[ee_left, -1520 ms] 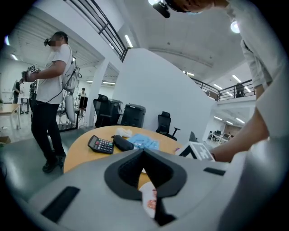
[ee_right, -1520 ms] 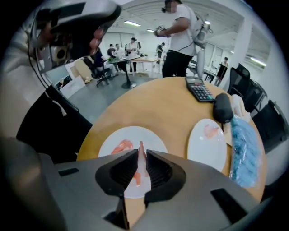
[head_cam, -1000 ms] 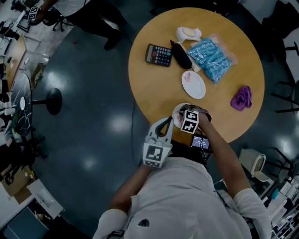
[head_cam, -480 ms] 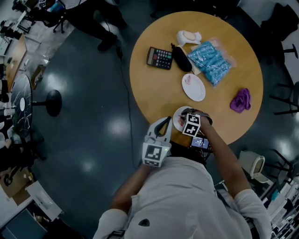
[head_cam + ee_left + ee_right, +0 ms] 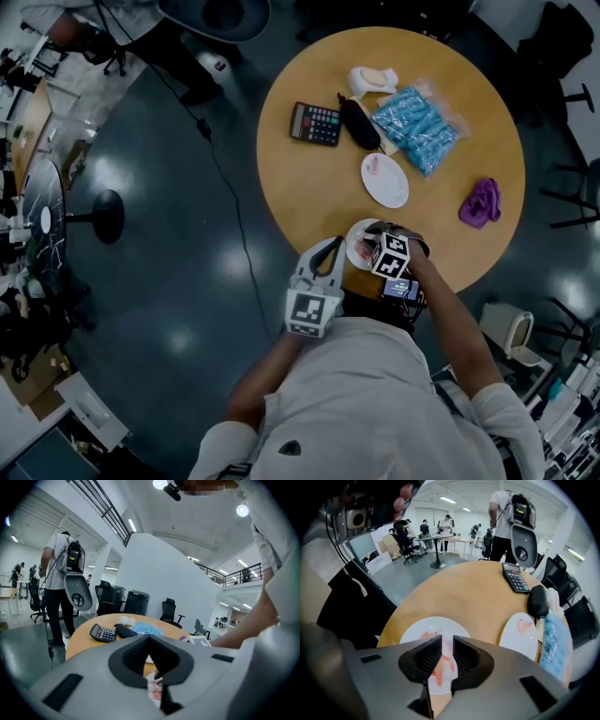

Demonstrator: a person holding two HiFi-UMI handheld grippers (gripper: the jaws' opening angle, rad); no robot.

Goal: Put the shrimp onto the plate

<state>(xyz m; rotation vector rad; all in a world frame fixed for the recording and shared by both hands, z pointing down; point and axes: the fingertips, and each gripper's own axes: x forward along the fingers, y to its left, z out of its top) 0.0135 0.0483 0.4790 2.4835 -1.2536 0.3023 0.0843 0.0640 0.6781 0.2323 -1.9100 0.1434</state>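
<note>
Two white plates stand on the round wooden table (image 5: 309, 187). The near plate (image 5: 356, 246) (image 5: 412, 631) sits by the table's front edge with pale orange shrimp (image 5: 437, 670) lying on it. My right gripper (image 5: 369, 240) (image 5: 446, 654) hovers just over that plate. Its jaws are opening, and the shrimp shows on the plate through the narrow gap, with no pad pressing on it. The far plate (image 5: 385, 180) (image 5: 520, 641) carries one shrimp (image 5: 525, 626). My left gripper (image 5: 328, 249) (image 5: 150, 639) hangs beside the table's edge, shut and empty.
At the back of the table lie a calculator (image 5: 315, 123), a black case (image 5: 359, 123), a white object (image 5: 372, 80) and a blue package (image 5: 417, 125). A purple cloth (image 5: 481, 202) lies at the right. A person with a chair (image 5: 70, 578) stands beyond the table.
My right gripper has stayed over the near plate, shifting only slightly toward the table's front edge. The person beyond the table has walked to the right with a chair. The left gripper has barely moved.
</note>
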